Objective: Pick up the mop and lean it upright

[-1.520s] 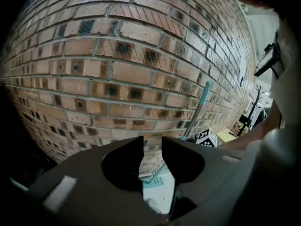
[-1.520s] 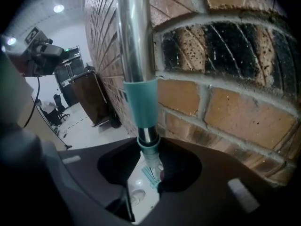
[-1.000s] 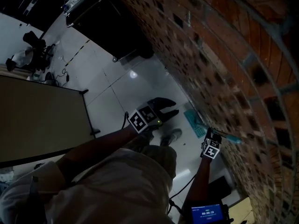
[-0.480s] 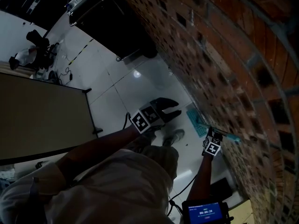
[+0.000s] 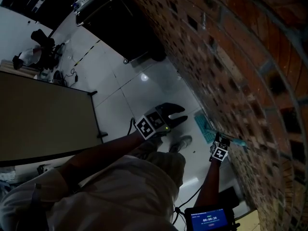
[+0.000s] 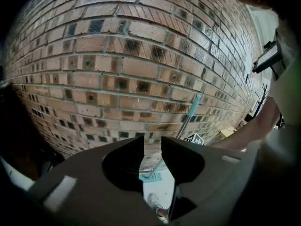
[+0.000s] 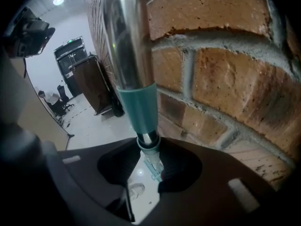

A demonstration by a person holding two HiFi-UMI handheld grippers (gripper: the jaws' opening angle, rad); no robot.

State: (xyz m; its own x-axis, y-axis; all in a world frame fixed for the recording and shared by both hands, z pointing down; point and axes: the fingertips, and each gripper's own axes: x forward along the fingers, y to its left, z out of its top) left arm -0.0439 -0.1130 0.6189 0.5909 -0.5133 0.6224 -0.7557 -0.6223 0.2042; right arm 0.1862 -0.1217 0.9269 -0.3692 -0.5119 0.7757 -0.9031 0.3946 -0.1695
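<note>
You had the mop [image 7: 136,102] upright beside the brick wall [image 7: 221,79], its handle clamped in your right tongs [image 7: 149,163], its head on the floor [image 5: 120,81] below them, while your left tongs [image 6: 152,149] stood slightly parted and empty, so seemingly only resting and releasing it remained.

I see the mop [image 7: 126,41] with a silver pole and teal collar, and its teal head at the foot of the brick wall [image 7: 225,79], which is red-brown with grey mortar. The floor [image 5: 115,90] beside that wall is white tile.
</note>
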